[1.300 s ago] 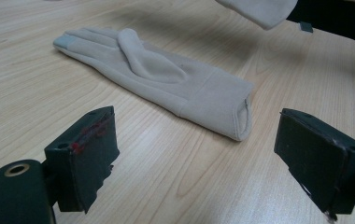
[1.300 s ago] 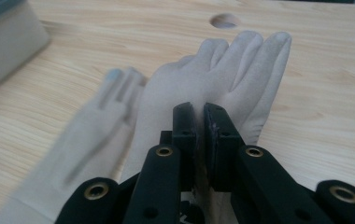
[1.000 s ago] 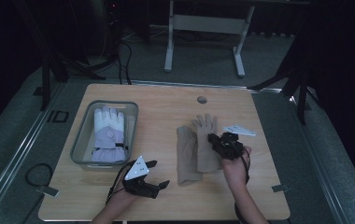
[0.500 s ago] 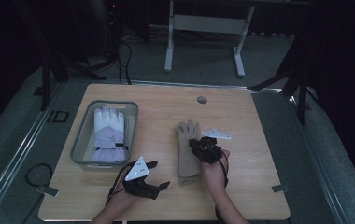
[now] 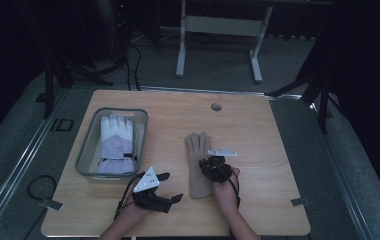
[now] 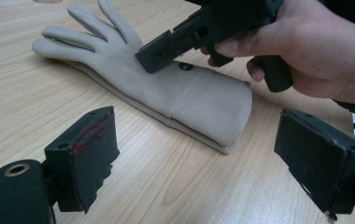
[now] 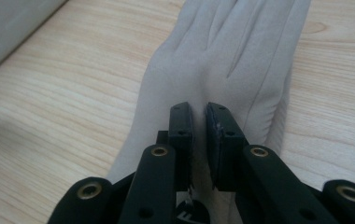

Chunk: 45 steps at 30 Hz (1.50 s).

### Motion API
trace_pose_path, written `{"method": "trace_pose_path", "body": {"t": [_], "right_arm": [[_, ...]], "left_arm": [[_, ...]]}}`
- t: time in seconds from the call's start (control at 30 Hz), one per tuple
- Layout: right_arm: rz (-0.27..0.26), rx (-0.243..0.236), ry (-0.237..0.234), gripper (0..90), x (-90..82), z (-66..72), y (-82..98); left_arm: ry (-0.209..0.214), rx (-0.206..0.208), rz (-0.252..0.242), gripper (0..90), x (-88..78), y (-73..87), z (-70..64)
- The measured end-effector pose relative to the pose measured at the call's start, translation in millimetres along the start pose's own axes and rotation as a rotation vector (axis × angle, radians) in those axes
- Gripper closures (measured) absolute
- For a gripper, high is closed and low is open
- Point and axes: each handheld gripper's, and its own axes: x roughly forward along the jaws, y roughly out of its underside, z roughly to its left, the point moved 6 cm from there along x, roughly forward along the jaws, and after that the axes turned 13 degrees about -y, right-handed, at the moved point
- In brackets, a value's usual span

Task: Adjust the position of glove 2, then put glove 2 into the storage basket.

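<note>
A beige glove [image 5: 195,150] lies flat mid-table, fingers pointing away from me. In the left gripper view the beige glove [image 6: 119,70] has a second beige layer under it at the cuff. My right gripper [image 5: 209,164] rests its tips on the back of the glove [image 7: 231,42]. Its jaws [image 7: 199,109] have just opened a little. They stand a narrow slit apart, with no fold of fabric between the pads. My left gripper [image 5: 174,186] sits open near the front edge, left of the cuff. Nothing is between its jaws [image 6: 199,135], which face the right gripper [image 6: 159,53].
A clear plastic bin [image 5: 85,150] stands at the table's left and holds a white and lavender glove [image 5: 117,135]. A round hole [image 5: 216,106] sits near the table's far edge. The bin's wall [image 7: 7,28] shows at the top left of the right gripper view.
My right gripper moved left and down, carrying a beige glove from beside the other one onto it. Two gloves lay side by side; now they form one stack. The left gripper kept still.
</note>
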Motion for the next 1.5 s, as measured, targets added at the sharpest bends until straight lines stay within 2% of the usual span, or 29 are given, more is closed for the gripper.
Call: {"method": "trace_pose_path", "body": {"t": [0.13, 0.17, 0.2, 0.27, 0.3, 0.33, 0.4, 0.43, 0.5, 0.6, 0.67, 0.73, 0.87, 1.0, 1.07, 1.23, 1.27, 1.33, 1.37, 1.47, 1.5], "right_arm": [[-0.011, -0.021, -0.04, 78.2, -7.1, -0.6, -4.6], [-0.014, -0.031, -0.065, 75.7, -9.8, -0.5, -6.7], [-0.027, -0.051, -0.1, 70.8, -12.7, 0.3, -9.8], [-0.022, -0.1, -0.116, 65.5, -17.8, -2.1, -14.2], [-0.03, -0.121, -0.149, 61.5, -20.4, -2.3, -16.8], [-0.047, -0.141, -0.161, 61.4, -23.5, -3.3, -19.4], [-0.048, -0.174, -0.164, 59.5, -28.4, -7.8, -22.8], [-0.053, -0.194, -0.174, 57.4, -30.4, -9.7, -24.2], [-0.049, -0.24, -0.164, 52.9, -32.9, -15.8, -25.2], [-0.045, -0.274, -0.177, 51.2, -34.5, -26.7, -25.1], [-0.036, -0.275, -0.187, 51.2, -34.5, -30.0, -24.6], [-0.047, -0.257, -0.225, 51.2, -33.8, -39.1, -26.0], [-0.05, -0.23, -0.244, 48.8, -26.9, -49.3, -30.2], [-0.042, -0.217, -0.251, 47.4, -16.5, -55.3, -34.9], [-0.035, -0.229, -0.251, 45.8, -11.4, -56.3, -36.2], [0.055, -0.296, -0.22, 42.1, 5.7, -60.6, -30.1], [0.078, -0.296, -0.225, 42.3, 9.1, -61.8, -27.0], [0.11, -0.253, -0.236, 41.1, 12.8, -64.6, -23.6], [0.117, -0.222, -0.253, 42.7, 13.1, -65.9, -23.2], [0.141, -0.182, -0.292, 55.9, 12.9, -63.5, -21.4], [0.15, -0.184, -0.293, 60.9, 12.6, -62.5, -21.2]], "left_arm": [[0.008, -0.004, -0.003, 13.3, 1.3, -0.6, -2.7], [0.008, -0.004, -0.007, 13.3, 1.7, -1.0, -3.5], [0.007, -0.003, -0.008, 13.3, 2.1, -1.4, -4.4], [0.016, 0.004, -0.02, 13.3, 2.1, -2.5, -6.6], [0.018, 0.008, -0.025, 13.3, 2.4, -3.3, -7.3], [0.019, 0.02, -0.033, 13.3, 2.7, -4.1, -7.9], [0.014, 0.053, -0.054, 13.3, 3.9, -5.5, -9.5], [0.025, 0.058, -0.061, 13.3, 4.5, -6.1, -10.8], [0.056, 0.05, -0.052, 13.4, 6.9, -7.2, -14.1], [0.063, 0.044, -0.037, 14.2, 10.5, -10.6, -20.0], [0.069, 0.034, -0.024, 14.2, 14.8, -14.4, -24.6], [0.08, 0.035, -0.006, 14.8, 19.4, -17.1, -28.7], [0.136, 0.062, 0.035, 16.0, 33.8, -19.6, -38.7], [0.153, 0.101, 0.082, 20.9, 48.5, -18.4, -42.3], [0.151, 0.123, 0.109, 22.4, 55.1, -17.1, -40.7], [0.132, 0.141, 0.17, 23.7, 68.0, -13.0, -34.8], [0.127, 0.147, 0.177, 24.2, 68.9, -12.5, -33.9], [0.123, 0.147, 0.189, 26.9, 70.8, -11.1, -32.9], [0.114, 0.152, 0.199, 27.2, 71.5, -10.5, -32.3], [0.109, 0.152, 0.211, 28.7, 72.8, -10.0, -32.7], [0.111, 0.154, 0.212, 29.7, 73.0, -10.3, -33.0]]}}
